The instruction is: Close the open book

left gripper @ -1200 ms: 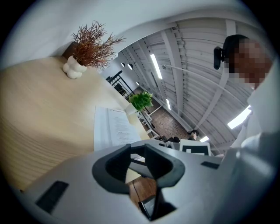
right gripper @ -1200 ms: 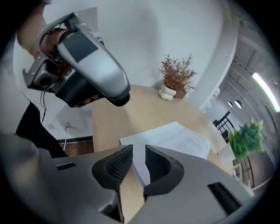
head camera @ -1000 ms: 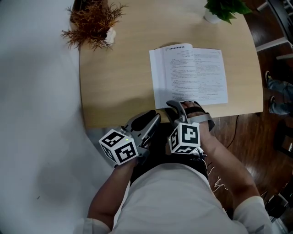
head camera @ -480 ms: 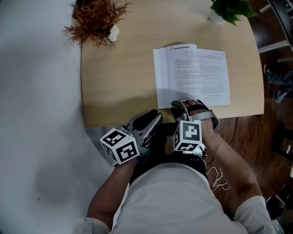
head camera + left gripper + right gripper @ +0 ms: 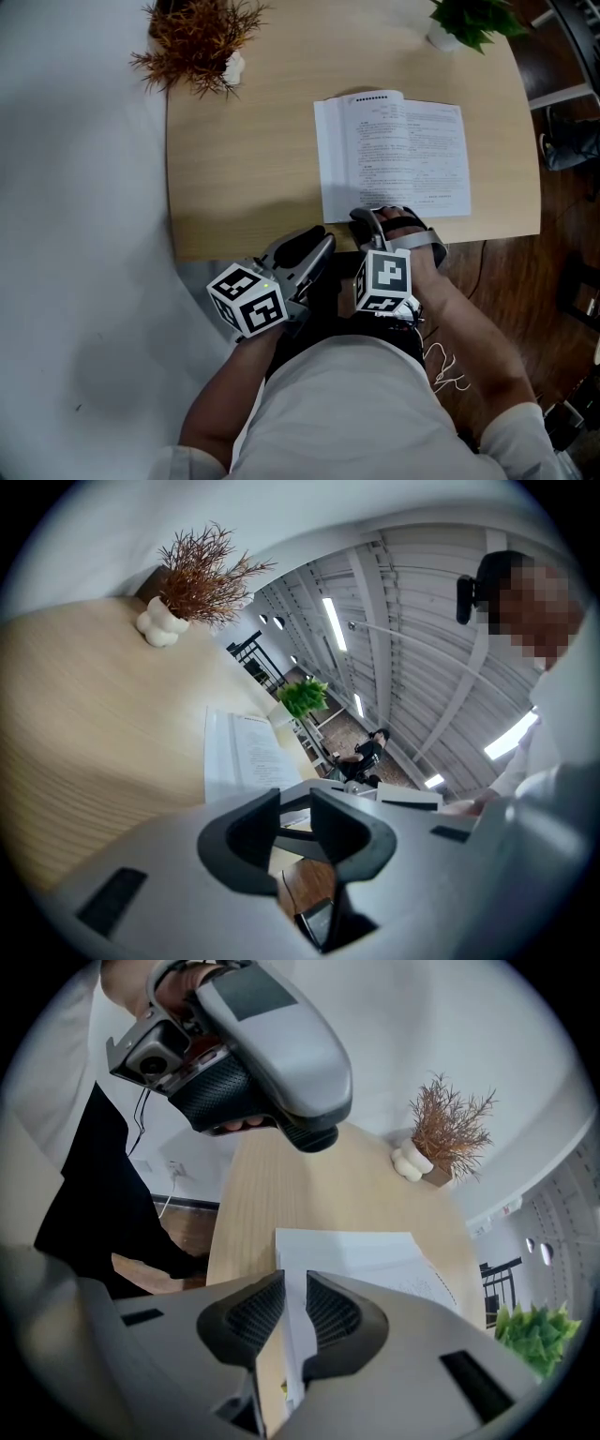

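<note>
The open book (image 5: 394,155) lies flat on the wooden table (image 5: 244,169), white printed pages up, close to the front edge. My right gripper (image 5: 375,217) points steeply down at the book's near edge. In the right gripper view its jaws (image 5: 294,1288) straddle that edge of the book (image 5: 366,1260) with a narrow gap, and a strip of table shows between the left pad and the paper. My left gripper (image 5: 319,240) hovers at the table's front edge, left of the book. Its jaws (image 5: 295,803) stand slightly apart with nothing between them.
A dried brown plant in a white vase (image 5: 197,42) stands at the table's far left corner. A green plant (image 5: 469,19) stands at the far right. Wooden floor lies beyond the table's right and front edges. A person sits far off (image 5: 366,757).
The right gripper has rolled a little at the book's near edge. The book and the left gripper stay as they were.
</note>
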A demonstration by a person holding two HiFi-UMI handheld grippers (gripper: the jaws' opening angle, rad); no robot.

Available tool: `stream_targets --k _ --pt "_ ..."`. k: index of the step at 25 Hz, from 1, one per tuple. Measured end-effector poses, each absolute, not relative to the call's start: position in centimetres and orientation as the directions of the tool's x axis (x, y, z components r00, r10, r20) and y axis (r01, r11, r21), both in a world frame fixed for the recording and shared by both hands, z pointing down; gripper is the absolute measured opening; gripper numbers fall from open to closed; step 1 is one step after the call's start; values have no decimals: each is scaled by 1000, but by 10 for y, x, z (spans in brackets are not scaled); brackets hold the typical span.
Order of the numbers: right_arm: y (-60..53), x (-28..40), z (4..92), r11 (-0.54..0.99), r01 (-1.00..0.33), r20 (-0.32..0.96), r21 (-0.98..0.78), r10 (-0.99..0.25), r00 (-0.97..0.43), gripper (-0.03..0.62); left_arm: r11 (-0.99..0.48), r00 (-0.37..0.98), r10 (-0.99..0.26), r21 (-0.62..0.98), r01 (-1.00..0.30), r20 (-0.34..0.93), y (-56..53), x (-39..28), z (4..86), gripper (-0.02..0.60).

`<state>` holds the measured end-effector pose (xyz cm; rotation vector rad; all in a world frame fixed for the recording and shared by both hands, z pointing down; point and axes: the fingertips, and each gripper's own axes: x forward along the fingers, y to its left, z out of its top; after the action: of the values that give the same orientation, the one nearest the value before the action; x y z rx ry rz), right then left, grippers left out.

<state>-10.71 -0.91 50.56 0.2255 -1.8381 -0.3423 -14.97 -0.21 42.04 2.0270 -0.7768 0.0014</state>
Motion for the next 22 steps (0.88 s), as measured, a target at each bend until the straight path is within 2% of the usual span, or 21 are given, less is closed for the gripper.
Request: stream_targets --k 5,9,14,22 --pt "-10 -106 506 938 13 900 345 -327 -289 73 -364 798 -523 768 -526 299 -1 -150 421 74" --pt "-9 -108 503 938 0 895 347 -331 -301 12 -364 799 -521 769 -526 299 0 -150 421 74" --pt "-9 -107 501 945 -26 895 327 -318 -311 3 -370 804 -515 769 -521 297 1 -147 420 74" --pt "-9 -108 492 959 -168 881 229 -277 -384 2 -365 805 -510 772 -521 302 2 -146 424 74"
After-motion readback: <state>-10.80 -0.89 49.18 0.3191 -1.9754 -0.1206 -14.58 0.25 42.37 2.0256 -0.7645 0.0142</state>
